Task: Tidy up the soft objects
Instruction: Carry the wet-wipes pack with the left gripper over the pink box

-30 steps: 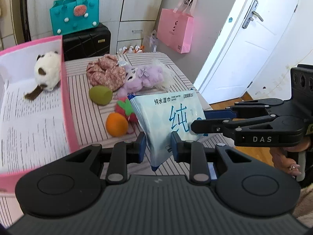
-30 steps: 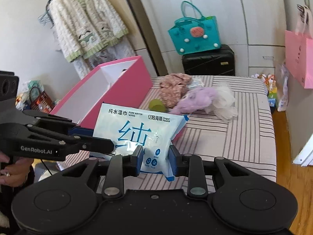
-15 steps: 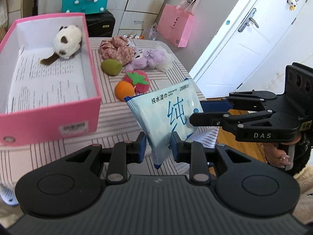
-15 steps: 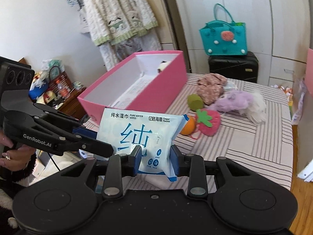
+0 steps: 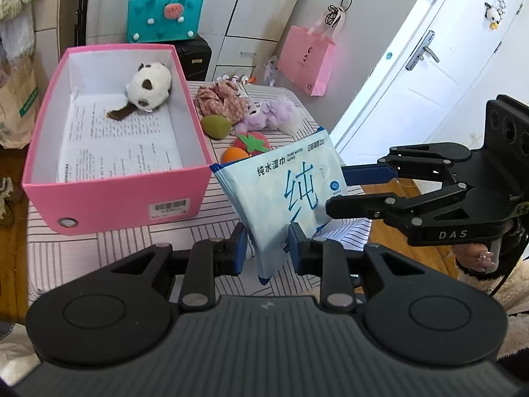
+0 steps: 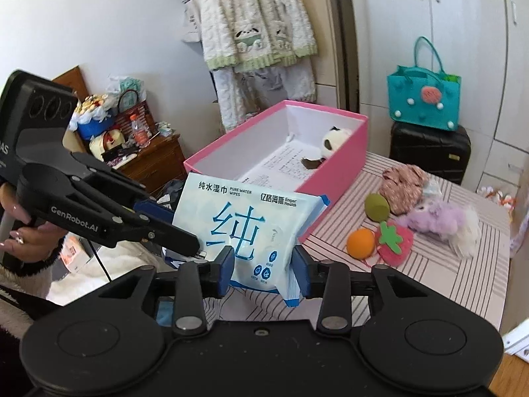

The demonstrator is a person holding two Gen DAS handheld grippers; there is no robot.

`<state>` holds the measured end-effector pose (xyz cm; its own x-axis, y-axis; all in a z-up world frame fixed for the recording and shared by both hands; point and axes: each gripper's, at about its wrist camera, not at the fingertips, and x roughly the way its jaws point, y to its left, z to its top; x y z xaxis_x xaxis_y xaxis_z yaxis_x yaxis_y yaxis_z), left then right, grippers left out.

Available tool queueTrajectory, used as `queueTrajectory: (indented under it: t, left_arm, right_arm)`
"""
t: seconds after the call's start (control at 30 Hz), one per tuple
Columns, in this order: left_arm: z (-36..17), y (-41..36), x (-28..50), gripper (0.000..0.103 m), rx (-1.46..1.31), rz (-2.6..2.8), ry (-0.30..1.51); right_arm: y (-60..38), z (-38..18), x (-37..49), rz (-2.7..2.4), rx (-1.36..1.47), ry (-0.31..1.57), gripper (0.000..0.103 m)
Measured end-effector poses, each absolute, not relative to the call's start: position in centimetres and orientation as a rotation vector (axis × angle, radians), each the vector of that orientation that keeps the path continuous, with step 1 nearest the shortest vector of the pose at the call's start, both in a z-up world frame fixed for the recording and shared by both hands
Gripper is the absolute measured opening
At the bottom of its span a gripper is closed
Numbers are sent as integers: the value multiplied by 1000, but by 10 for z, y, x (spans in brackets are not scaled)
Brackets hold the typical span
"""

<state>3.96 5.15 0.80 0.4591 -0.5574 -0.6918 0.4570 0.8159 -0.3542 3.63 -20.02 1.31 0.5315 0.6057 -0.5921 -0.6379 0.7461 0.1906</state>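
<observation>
I kept my left gripper clamped on the wipes pack beside the pink box, so my right gripper, just opening, pads barely touching, could let go.

wipes pack: pale blue-white, blue characters, centre frame
box: pink outside, white inside, left
plush in box: white with dark brown patches
tablecloth: white, thin dark stripes in blocks
ball: orange
strawberry toy: pink-red, green leaf
plush on table: lilac
tote: teal, upper left
paper bag: pink, upper centre
grippers: black, blue pads
</observation>
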Motion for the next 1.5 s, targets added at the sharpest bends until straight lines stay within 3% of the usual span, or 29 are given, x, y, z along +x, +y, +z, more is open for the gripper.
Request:
queueTrajectory:
  t: [0.37,0.57,0.73,0.8,1.07,1.5]
  left_arm:
    - [36,72,53,26,-71,-565,814]
    - [29,99,93,26,-180,-482,765]
    - [23,116,137,27,-216,-371,758]
    - [21,123,158,27,-237,-342,773]
    - [6,128,211,27,-197,-198,780]
    - [-16,133,281,27,-107,-129,871]
  right_arm:
    - [-168,46,61,765,-147,600,50]
    - [-150,47,107,804,-148,522,51]
    - [-135,44,160,831,-113,538,24]
    - [-126,41,185,825,-107,563,18]
    - [-84,12,274,812,-24,756,18]
    - [-56,-30,334,753,50,894,25]
